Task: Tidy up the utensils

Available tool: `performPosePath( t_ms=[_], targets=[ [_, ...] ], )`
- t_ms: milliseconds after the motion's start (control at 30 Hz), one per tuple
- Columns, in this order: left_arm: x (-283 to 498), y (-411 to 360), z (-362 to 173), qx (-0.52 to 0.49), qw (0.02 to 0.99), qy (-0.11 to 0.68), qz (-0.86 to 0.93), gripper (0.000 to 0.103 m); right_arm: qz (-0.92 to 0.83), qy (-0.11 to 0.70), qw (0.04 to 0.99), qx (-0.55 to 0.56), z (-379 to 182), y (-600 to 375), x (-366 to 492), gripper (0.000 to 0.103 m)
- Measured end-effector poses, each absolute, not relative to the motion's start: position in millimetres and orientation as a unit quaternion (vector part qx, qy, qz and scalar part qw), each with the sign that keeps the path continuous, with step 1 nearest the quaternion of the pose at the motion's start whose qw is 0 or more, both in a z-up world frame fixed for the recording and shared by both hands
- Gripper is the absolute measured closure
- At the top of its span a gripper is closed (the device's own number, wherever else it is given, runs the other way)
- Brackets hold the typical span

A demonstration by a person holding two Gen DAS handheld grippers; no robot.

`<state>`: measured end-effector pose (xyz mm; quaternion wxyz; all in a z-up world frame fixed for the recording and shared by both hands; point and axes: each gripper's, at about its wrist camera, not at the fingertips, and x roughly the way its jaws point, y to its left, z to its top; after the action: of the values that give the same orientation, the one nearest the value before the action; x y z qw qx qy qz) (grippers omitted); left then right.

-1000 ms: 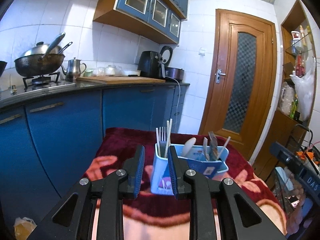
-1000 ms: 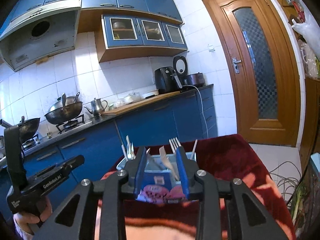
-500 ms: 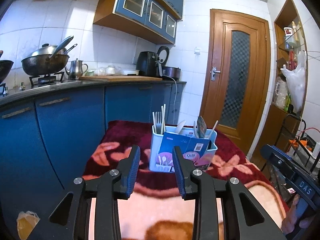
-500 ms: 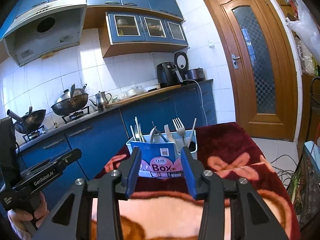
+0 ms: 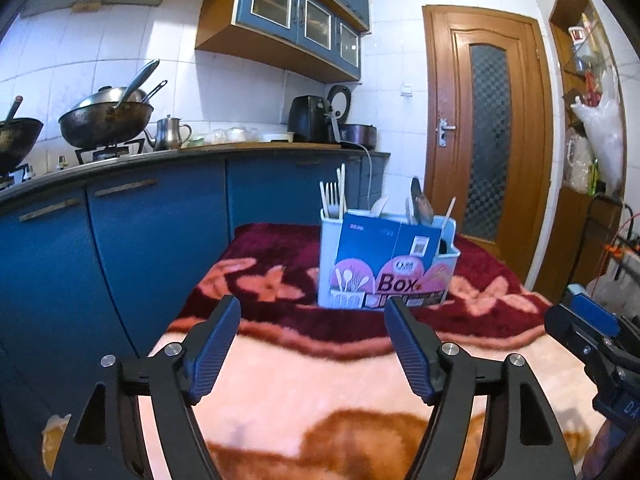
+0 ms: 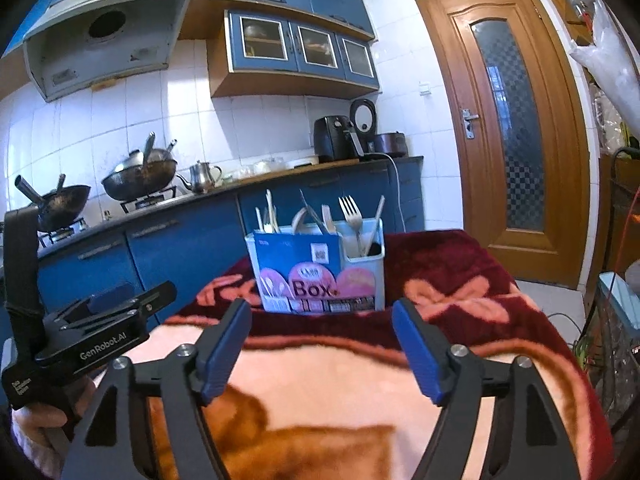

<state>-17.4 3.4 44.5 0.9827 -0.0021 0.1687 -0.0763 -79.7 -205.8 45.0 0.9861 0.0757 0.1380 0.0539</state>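
Observation:
A pale blue utensil holder (image 5: 387, 264) with a blue and pink "Box" label stands upright at the far end of the blanket-covered table; it also shows in the right wrist view (image 6: 318, 268). Forks, spoons and chopsticks (image 5: 333, 199) stand in its compartments, with a metal fork (image 6: 351, 216) at the right. My left gripper (image 5: 314, 344) is open and empty, well short of the holder. My right gripper (image 6: 322, 350) is open and empty, also short of it. The left gripper's body shows at the left of the right wrist view (image 6: 92, 332).
The table carries a dark red and peach flowered blanket (image 5: 320, 384). Blue kitchen cabinets (image 5: 152, 236) with woks and a kettle on the counter run along the left. A wooden door (image 5: 486, 136) is behind. Shelves and cables (image 6: 616, 320) stand at the right.
Both grippers have drawn back from the holder and opened wide. The holder now stands free, farther away in both views.

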Motion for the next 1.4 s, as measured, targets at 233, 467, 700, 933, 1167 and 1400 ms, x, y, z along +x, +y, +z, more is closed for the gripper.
performPosePath(
  t_ms=[233, 467, 700, 933, 1167, 1400],
  targets=[
    [-12, -1, 21, 0.009, 0.983, 0.169, -0.068, 0.026, 0.028, 0.148, 0.986, 0.077, 16, -212, -71, 0.014],
    [-7, -2, 8, 0.012, 0.985, 0.163, -0.058, 0.026, 0.003, 0.134, 0.987, 0.083, 5, -219, -70, 0.011],
    [-4, 0, 4, 0.009, 0.984, 0.167, -0.058, 0.026, -0.002, 0.133, 0.988, 0.081, 3, -220, -70, 0.011],
    [-3, 0, 3, 0.01, 0.984, 0.169, -0.057, 0.026, -0.001, 0.133, 0.988, 0.08, 3, -220, -69, 0.011],
    [-3, 0, 3, 0.01, 0.984, 0.169, -0.058, 0.026, -0.001, 0.133, 0.988, 0.08, 3, -220, -69, 0.011],
    [-3, 0, 2, 0.01, 0.984, 0.17, -0.058, 0.026, -0.001, 0.133, 0.988, 0.079, 2, -219, -69, 0.011]
  ],
)
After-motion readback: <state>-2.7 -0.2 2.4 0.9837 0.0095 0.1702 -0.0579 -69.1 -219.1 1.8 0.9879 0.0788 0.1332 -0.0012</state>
